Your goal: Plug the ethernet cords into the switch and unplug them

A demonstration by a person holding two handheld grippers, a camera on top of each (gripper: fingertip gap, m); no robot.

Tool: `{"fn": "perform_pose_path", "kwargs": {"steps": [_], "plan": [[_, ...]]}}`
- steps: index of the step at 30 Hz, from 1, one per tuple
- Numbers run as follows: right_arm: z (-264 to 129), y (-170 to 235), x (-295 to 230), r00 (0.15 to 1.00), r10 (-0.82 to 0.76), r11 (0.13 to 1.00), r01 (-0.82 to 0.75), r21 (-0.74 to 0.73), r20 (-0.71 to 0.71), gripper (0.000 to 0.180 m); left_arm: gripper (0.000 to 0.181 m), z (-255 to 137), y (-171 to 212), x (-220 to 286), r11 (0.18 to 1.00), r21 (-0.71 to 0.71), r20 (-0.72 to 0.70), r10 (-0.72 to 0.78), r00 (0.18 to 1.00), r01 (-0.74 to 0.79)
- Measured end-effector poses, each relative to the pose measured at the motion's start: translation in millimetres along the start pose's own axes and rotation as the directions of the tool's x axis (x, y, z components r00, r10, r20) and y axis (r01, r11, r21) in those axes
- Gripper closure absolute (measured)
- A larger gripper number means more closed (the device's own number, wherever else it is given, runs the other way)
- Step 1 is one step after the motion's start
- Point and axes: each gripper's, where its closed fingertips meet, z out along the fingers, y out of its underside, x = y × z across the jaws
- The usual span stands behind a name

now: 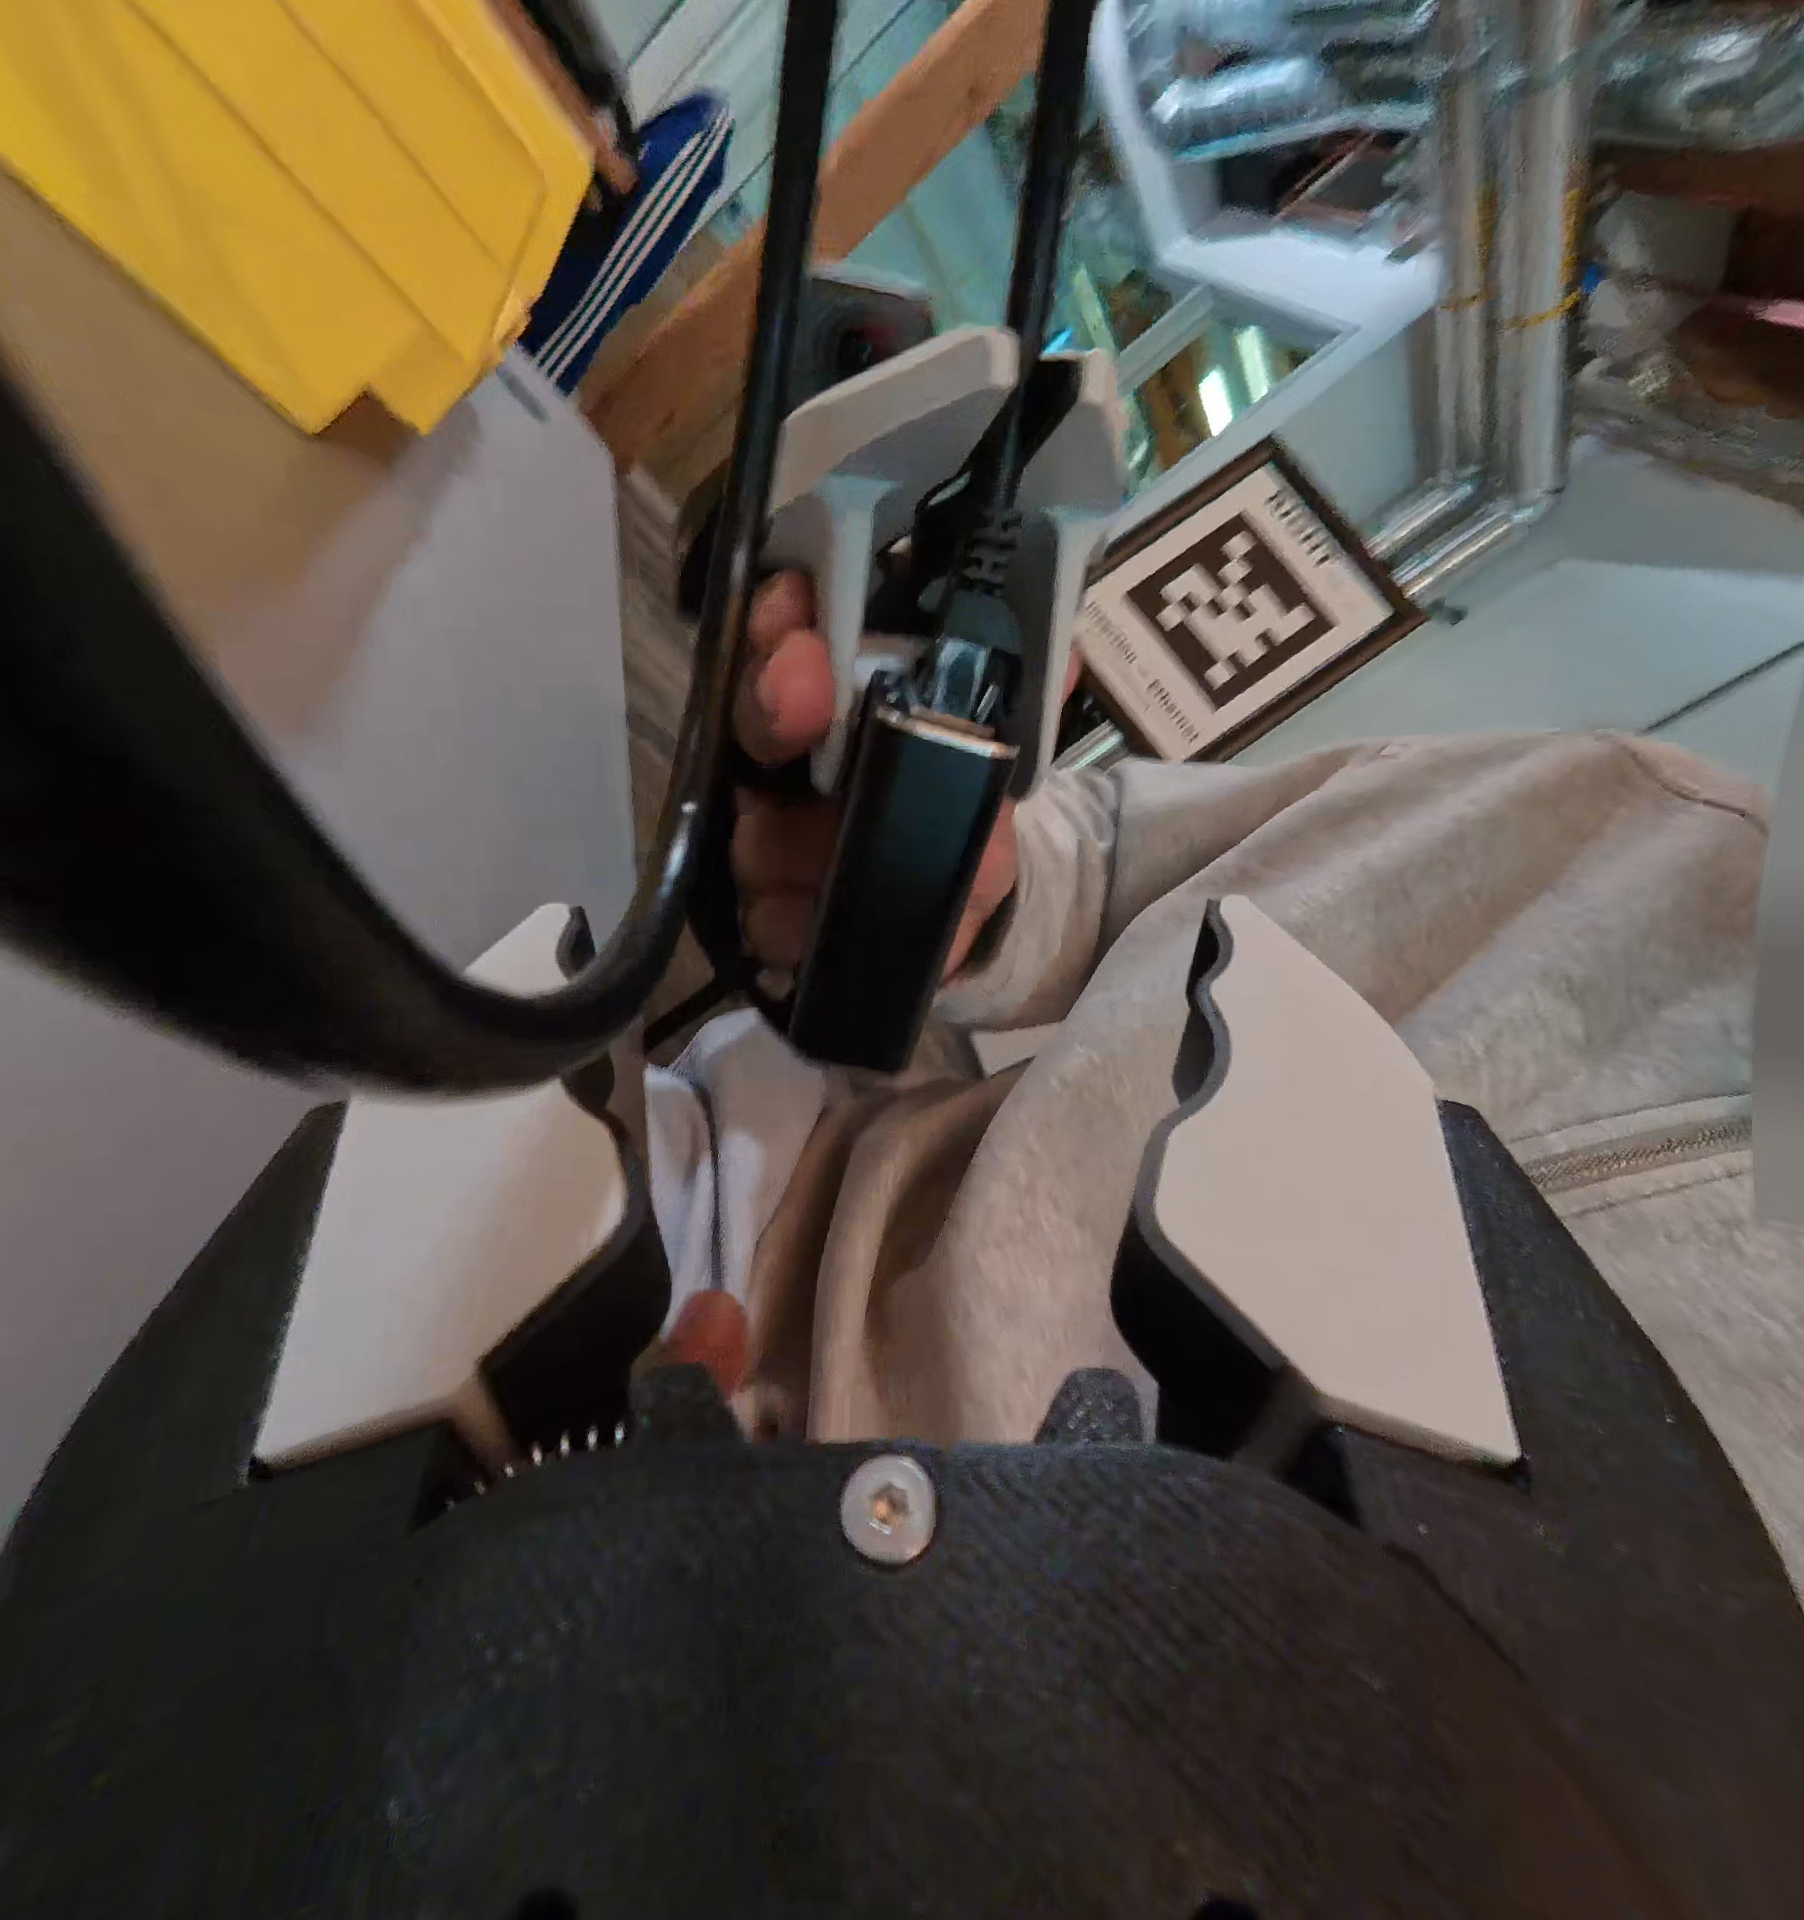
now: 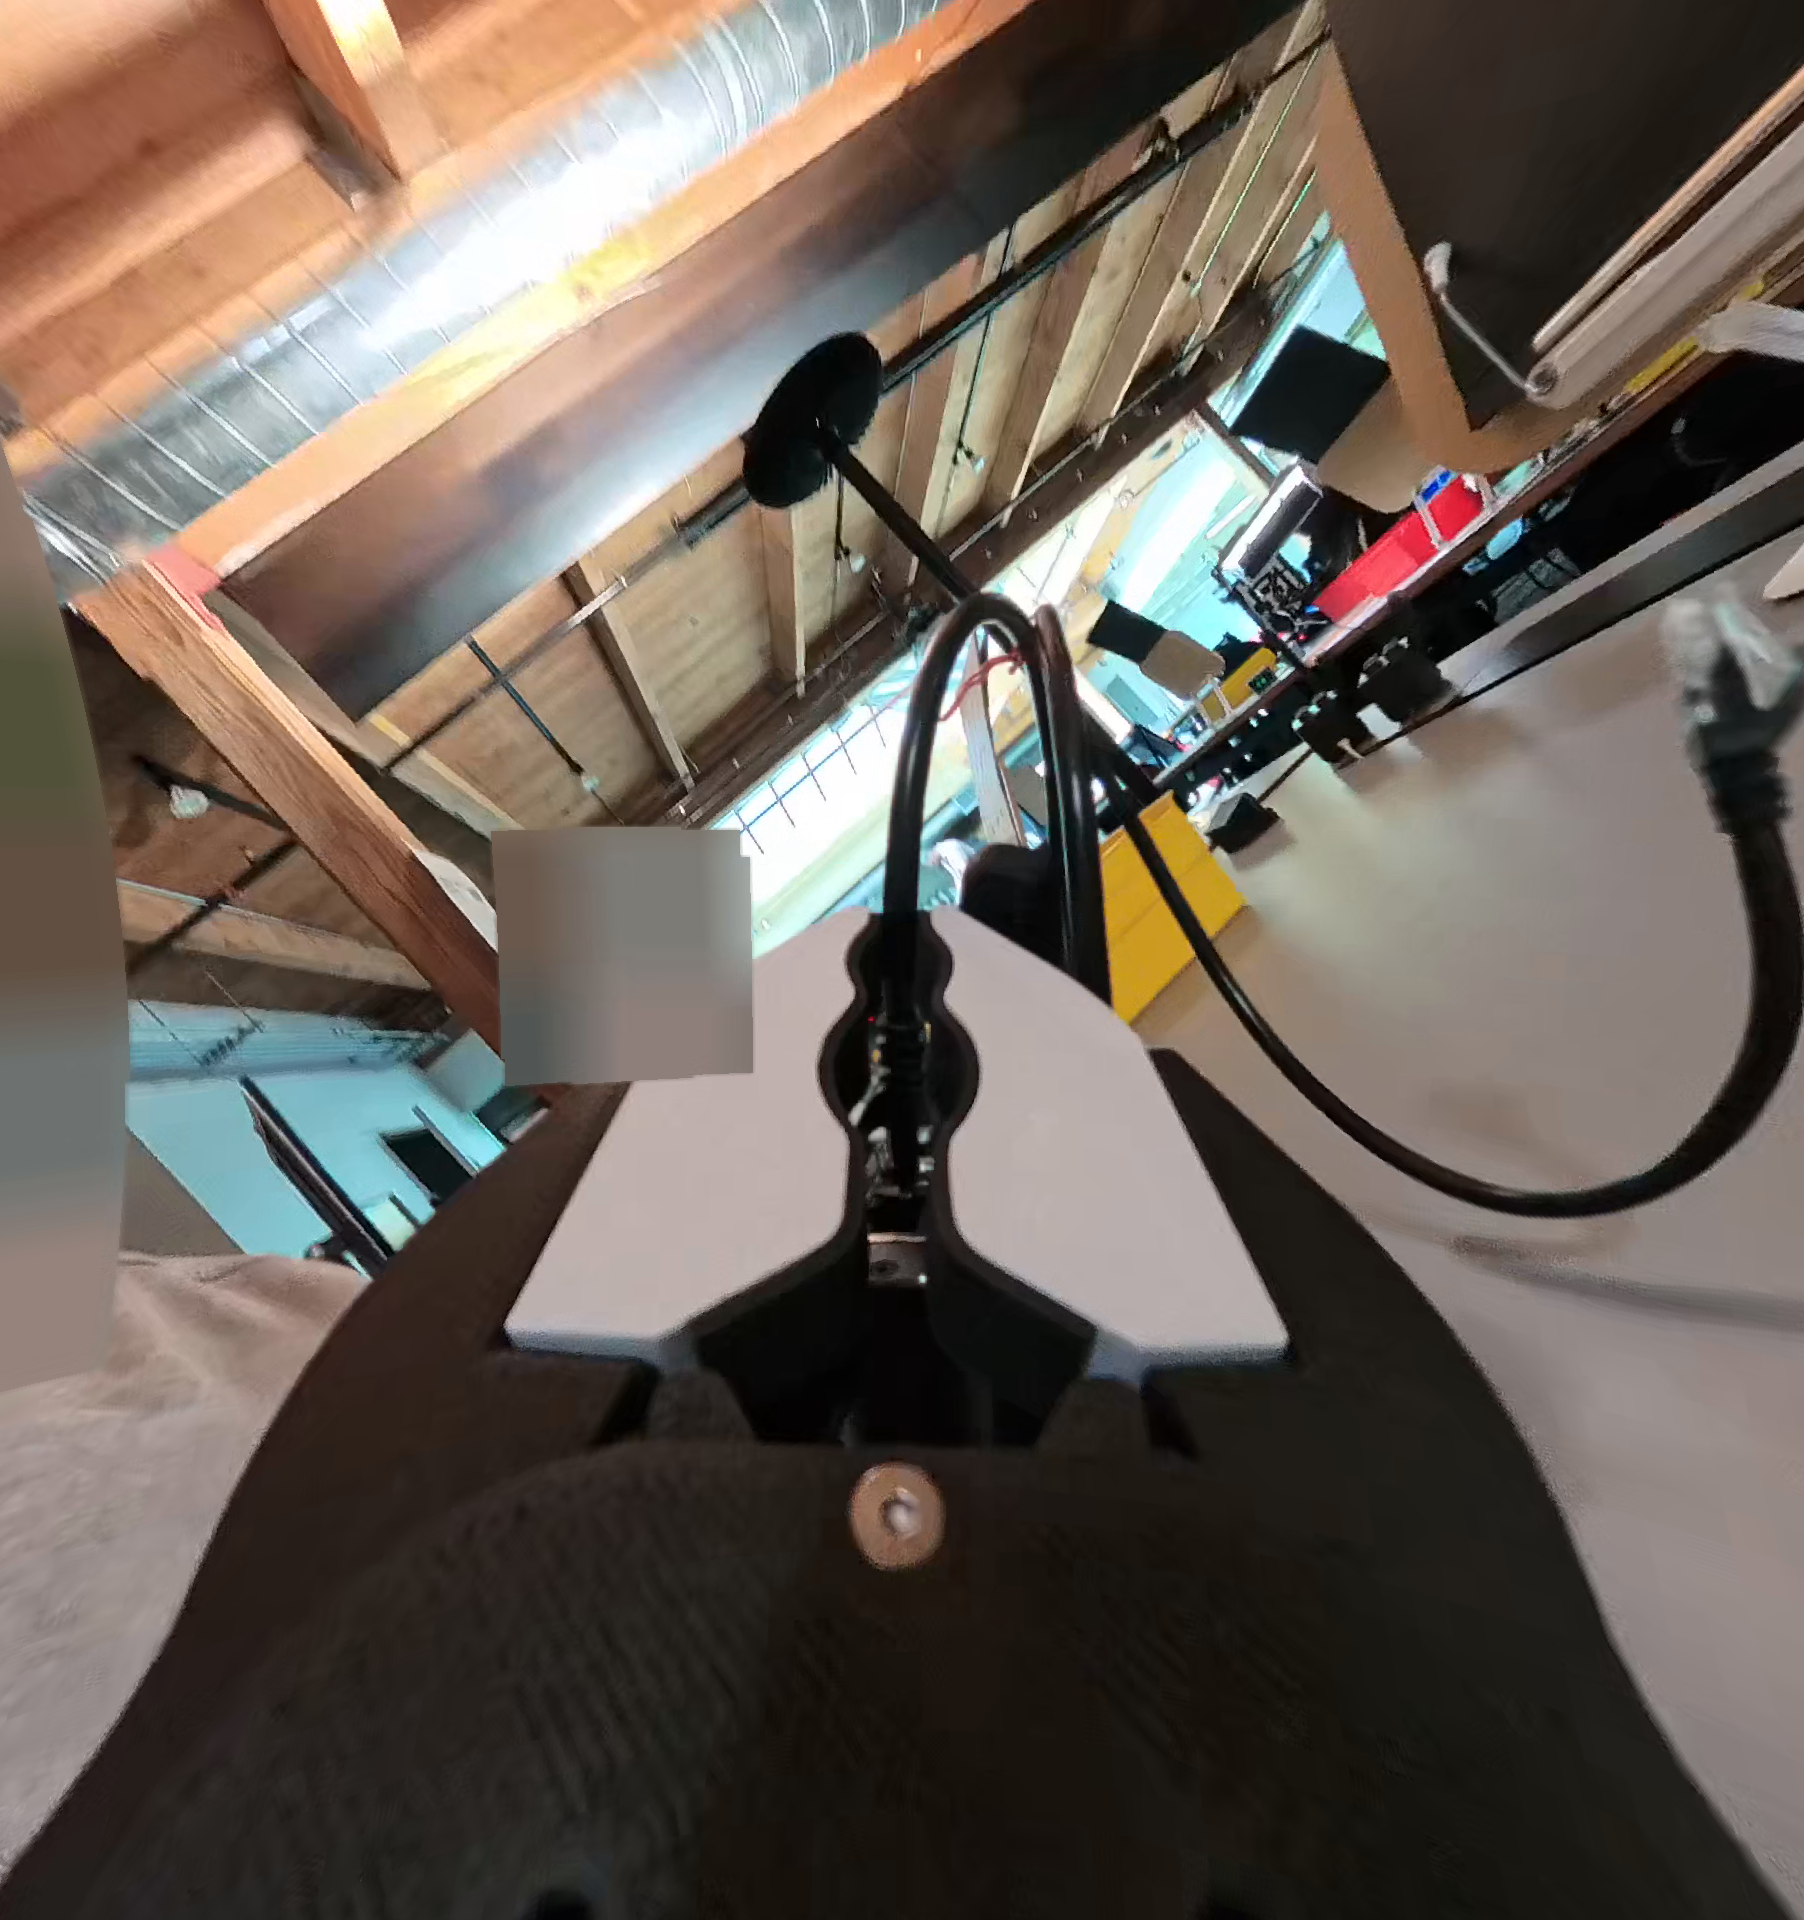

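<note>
In the left wrist view, yellow bins [image 1: 285,197] sit at the upper left on a pale desk [image 1: 441,644], with a wooden beam [image 1: 856,208] and a silver duct [image 1: 1500,312] behind. The left gripper [image 1: 898,997] stands wide open and empty. Beyond it the small black switch [image 1: 898,883] hangs in the air, an ethernet cord [image 1: 1033,260] plugged into its top. The right gripper [image 1: 955,623] is clamped on that plug, a hand [image 1: 784,769] behind it. A square black-and-white marker card [image 1: 1241,603] lies to the right, above a beige sleeve [image 1: 1345,883].

In the right wrist view, timber joists [image 2: 306,779] and ducting [image 2: 462,208] cross the ceiling. The gripper's [image 2: 903,1039] jaws are closed on the plug; a second cord's loose plug [image 2: 1734,686] hovers at the right above the desk [image 2: 1500,987].
</note>
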Motion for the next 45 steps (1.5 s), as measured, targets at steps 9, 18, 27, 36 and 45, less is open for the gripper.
{"fn": "perform_pose_path", "kwargs": {"steps": [9,18,27,36,45], "plan": [[4.4,13.8,0.8,0.999,0.033,0.999,-0.033,0.013,0.0,0.175,0.083,16.0,-7.6,6.6,0.985,0.166,-0.112,-0.032,0.993,0.051],[2.9,10.5,3.1,1.0,0.02,1.0,-0.02,0.014,-0.008,0.175,0.151,-5.9,-17.4,5.1,0.979,0.202,-0.102,0.001,0.995,0.02],[0.2,16.3,20.9,0.995,0.032,0.998,-0.036,-0.044,-0.093,0.174,0.158,-27.7,-27.4,-2.5,0.976,0.218,-0.023,0.027,0.999,-0.021],[-15.1,30.5,50.0,0.973,-0.052,0.927,-0.038,-0.374,-0.227,0.147,0.158,-40.4,-22.1,-27.3,0.975,0.063,0.257,0.19,0.948,-0.212],[-11.8,54.8,37.5,0.891,-0.446,0.749,0.322,-0.579,-0.082,0.144,0.157,-32.8,-15.5,-24.9,0.963,-0.001,0.276,0.258,0.926,-0.268]]}}
